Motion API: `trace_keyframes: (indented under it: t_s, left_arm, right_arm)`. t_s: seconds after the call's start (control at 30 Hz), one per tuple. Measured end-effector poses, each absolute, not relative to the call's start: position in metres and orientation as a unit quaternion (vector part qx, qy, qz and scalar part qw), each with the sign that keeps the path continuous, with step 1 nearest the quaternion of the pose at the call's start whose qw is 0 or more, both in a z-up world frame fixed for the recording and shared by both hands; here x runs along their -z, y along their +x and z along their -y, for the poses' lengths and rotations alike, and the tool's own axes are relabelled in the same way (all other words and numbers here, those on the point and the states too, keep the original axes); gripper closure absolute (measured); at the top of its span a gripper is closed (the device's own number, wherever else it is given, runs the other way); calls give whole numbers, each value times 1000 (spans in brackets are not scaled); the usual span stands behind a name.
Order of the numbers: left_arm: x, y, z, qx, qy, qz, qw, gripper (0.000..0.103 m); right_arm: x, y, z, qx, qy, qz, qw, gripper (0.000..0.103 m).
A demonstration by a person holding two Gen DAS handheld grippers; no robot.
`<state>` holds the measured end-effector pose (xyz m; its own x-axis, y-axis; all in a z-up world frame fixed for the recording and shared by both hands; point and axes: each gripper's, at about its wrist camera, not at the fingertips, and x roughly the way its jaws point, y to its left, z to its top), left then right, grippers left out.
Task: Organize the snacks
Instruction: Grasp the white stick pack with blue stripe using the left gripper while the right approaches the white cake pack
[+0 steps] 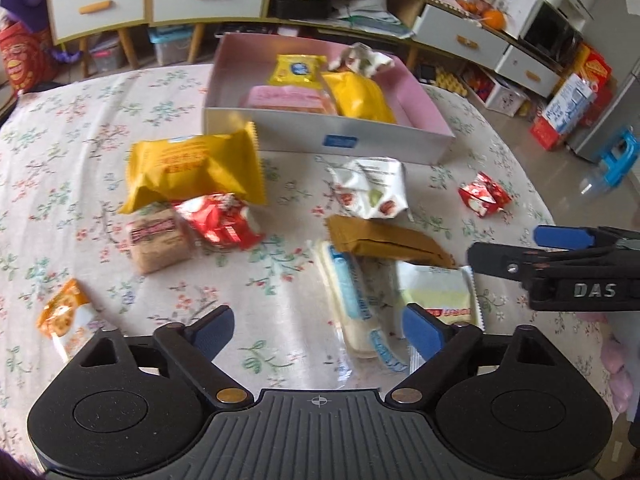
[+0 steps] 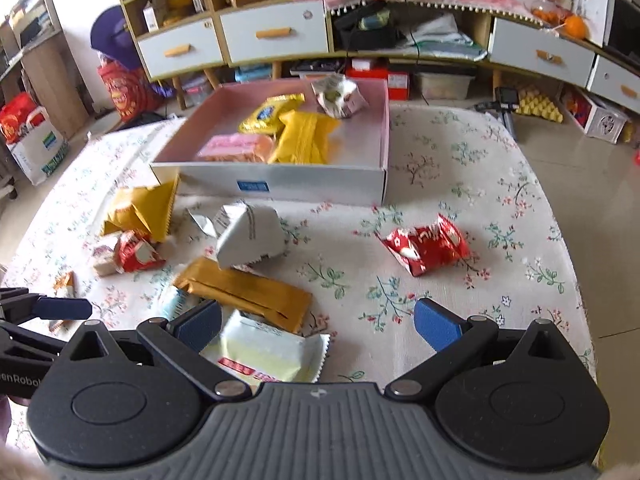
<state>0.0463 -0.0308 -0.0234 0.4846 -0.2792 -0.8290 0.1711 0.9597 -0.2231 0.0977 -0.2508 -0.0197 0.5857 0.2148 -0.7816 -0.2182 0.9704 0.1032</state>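
I hold both tools spread wide and empty above the floral surface (image 2: 460,184), and the risk I see lies in the crowded heap just ahead of them. My left tool (image 1: 318,330) hangs over the long clear-wrapped wafer pack (image 1: 352,304), which sits at about 1 o'clock from its middle, and that pack is tucked under the brown packet (image 1: 384,240) and pressed against the pale yellow packet (image 1: 438,294). If I close here I could pinch two wrappers at once, or drag the brown one along and scatter the rest. My right tool (image 2: 316,322) has the same pale yellow packet (image 2: 266,350) at its 9 o'clock, partly under its left finger, with the brown packet (image 2: 244,294) touching it at 11 o'clock, so both tools are aiming into one pile and could bump each other (the other tool's blue pad already shows at the edge of each view). The box (image 1: 420,92) lies at 12 o'clock, well apart, already holding several snacks, and a slick wrapper gripped by its crimped edge could slip out on the way. The red packet (image 2: 424,246) at 1 o'clock of my right tool lies alone and looks the safer pick; the big yellow bag (image 1: 192,168) near 11 o'clock of my left tool leans on a red candy pack (image 1: 224,220), which may tumble if it is lifted.
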Motion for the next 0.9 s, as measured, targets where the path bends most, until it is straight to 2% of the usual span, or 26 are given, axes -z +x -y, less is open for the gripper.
trace_keyframes:
  t_s: [0.07,0.23,0.43,0.6,0.9]
  left_arm:
    - [25,48,38,139,-52,-491,858,23]
    - [35,55,55,167,-44,-501,848,55]
    - [42,59,58,165,-34,-510,843,76]
    - [39,60,44,152,-48,-515,842,81]
    - [38,58,17,144,-56,-517,842,82]
  right_arm:
    - [24,101,252,-116,-5,-447,887,0]
    - [31,108,258,-104,17,-471,876,0]
    - [43,113,263,-106,50,-496,860,1]
    - [50,117,265,-103,74,-515,848,1]
    - [54,118,249,-123,102,-532,832,1]
